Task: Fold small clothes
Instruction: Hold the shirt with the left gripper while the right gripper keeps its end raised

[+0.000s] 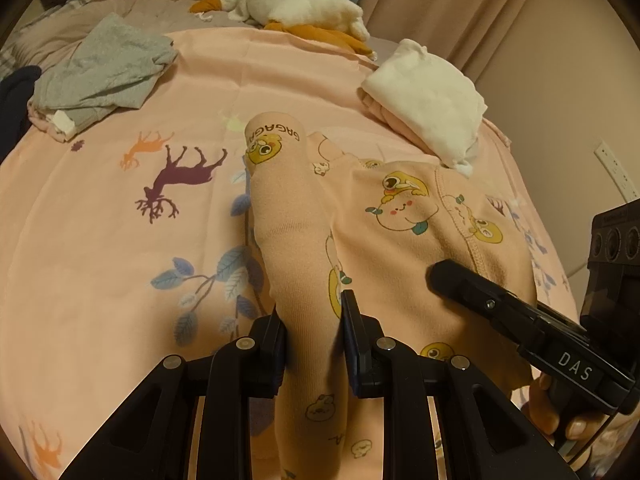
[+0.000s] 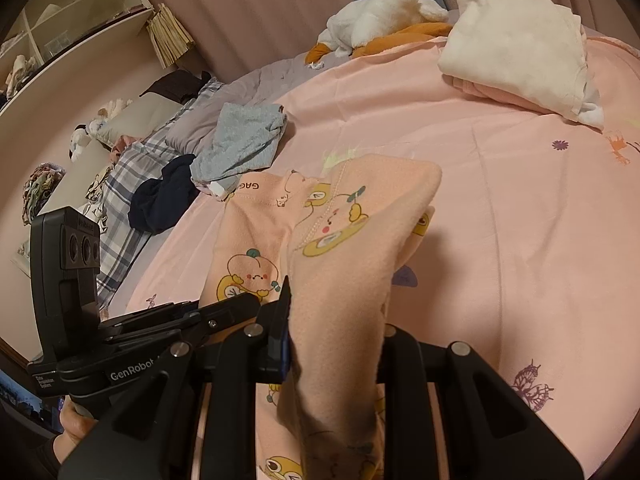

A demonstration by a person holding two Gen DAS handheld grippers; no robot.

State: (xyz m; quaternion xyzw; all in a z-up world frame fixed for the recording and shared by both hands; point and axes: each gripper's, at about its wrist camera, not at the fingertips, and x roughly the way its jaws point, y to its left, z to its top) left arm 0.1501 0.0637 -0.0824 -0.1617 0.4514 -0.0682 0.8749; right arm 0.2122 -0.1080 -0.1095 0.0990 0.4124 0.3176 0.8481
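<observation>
A small peach garment (image 1: 384,240) printed with yellow cartoon figures lies on the pink bedsheet (image 1: 100,240). My left gripper (image 1: 314,332) is shut on one fold of it, which runs forward between the fingers. The right gripper's finger (image 1: 472,288) rests on the garment at the right of the left wrist view. In the right wrist view my right gripper (image 2: 332,340) is shut on another fold of the garment (image 2: 340,248), lifted and draped over the fingers. The left gripper (image 2: 180,320) shows at the left, low against the cloth.
A grey garment (image 1: 104,72) lies in a loose pile at the back left. Folded white and pink clothes (image 1: 428,100) sit at the back right. A white plush goose (image 1: 296,4) lies at the far edge. A dark garment (image 2: 164,200) and a plaid blanket (image 2: 132,184) are beyond the sheet's left side.
</observation>
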